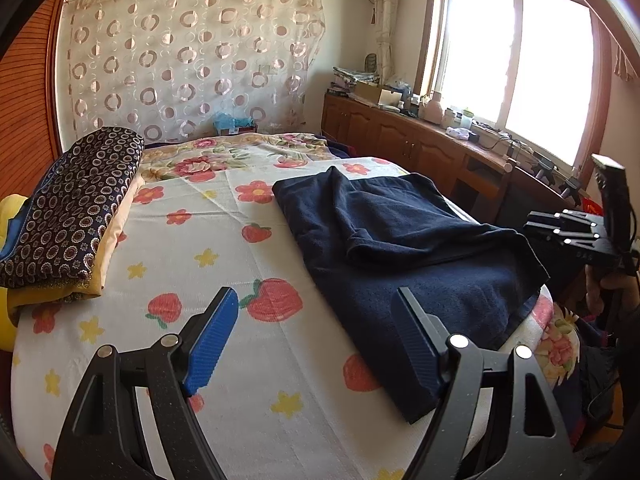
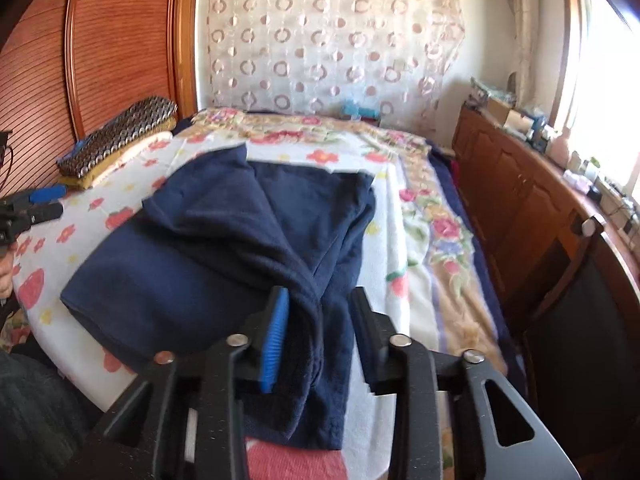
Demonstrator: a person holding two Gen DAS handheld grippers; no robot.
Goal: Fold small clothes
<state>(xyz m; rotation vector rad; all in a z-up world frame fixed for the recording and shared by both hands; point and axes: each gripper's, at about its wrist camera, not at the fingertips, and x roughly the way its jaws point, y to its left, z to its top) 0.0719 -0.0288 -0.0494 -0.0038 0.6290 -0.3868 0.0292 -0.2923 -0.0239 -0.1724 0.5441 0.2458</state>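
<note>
The navy garment (image 2: 224, 248) is partly folded on the bed (image 1: 240, 360); both grippers, left gripper (image 1: 316, 336) and right gripper (image 2: 320, 332), are parted, nothing gripped; further folds remain.

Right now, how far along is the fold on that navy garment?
Done: the navy garment lies on the bed with one side already folded over itself. In hand: nothing is gripped. The right tool is open, cloth lying between its pads untouched, and the left tool is open over the sheet. Left: the rumpled near end hangs off the bed edge and needs folding in.
</note>
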